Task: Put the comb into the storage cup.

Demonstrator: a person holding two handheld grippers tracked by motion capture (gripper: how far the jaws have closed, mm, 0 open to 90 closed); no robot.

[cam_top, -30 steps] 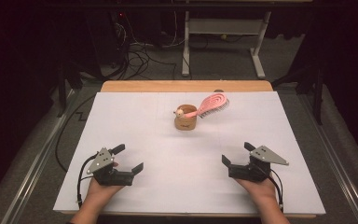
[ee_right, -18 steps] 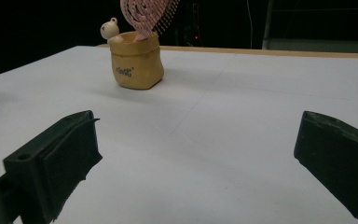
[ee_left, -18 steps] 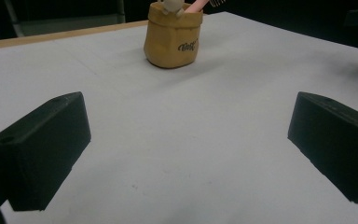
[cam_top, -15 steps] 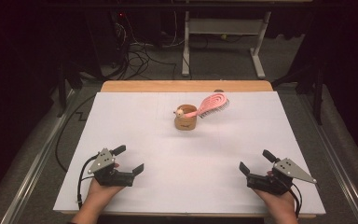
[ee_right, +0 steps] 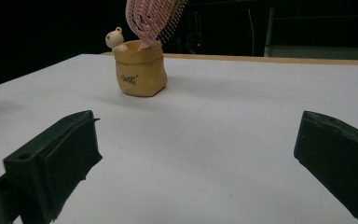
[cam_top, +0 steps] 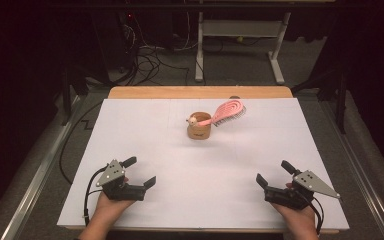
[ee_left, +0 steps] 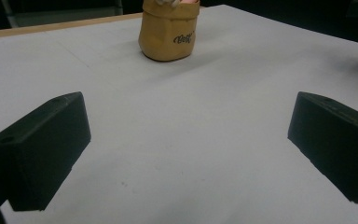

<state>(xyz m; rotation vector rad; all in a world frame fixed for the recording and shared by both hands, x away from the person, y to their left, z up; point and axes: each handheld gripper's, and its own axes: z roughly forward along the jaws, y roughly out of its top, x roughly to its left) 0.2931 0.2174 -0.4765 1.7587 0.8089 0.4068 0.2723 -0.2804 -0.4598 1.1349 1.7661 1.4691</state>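
Both jaws stand wide on the left hand-held gripper [cam_top: 141, 172] and right hand-held gripper [cam_top: 272, 172]. Well ahead, between them, a tan pouch [cam_top: 199, 131] holds a pink hairbrush [cam_top: 227, 111]; the left gripper view cuts the brush off.

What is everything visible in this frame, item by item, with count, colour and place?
Holder pot: one, tan with dark lettering and a small bear figure on its rim, standing upright at the table's middle, toward the far side.
Hairbrush: one, pink, handle down in the pot, head leaning out over its right side.
Table: one, white top with a wooden far edge.
Cables: several, dark, on the floor beyond the table.
Frame stand: one, white, on the floor behind.
Left gripper: one, black with a grey plate, near left edge, jaws apart, holding nothing.
Right gripper: one, black with a grey plate, near right edge, jaws apart, holding nothing.
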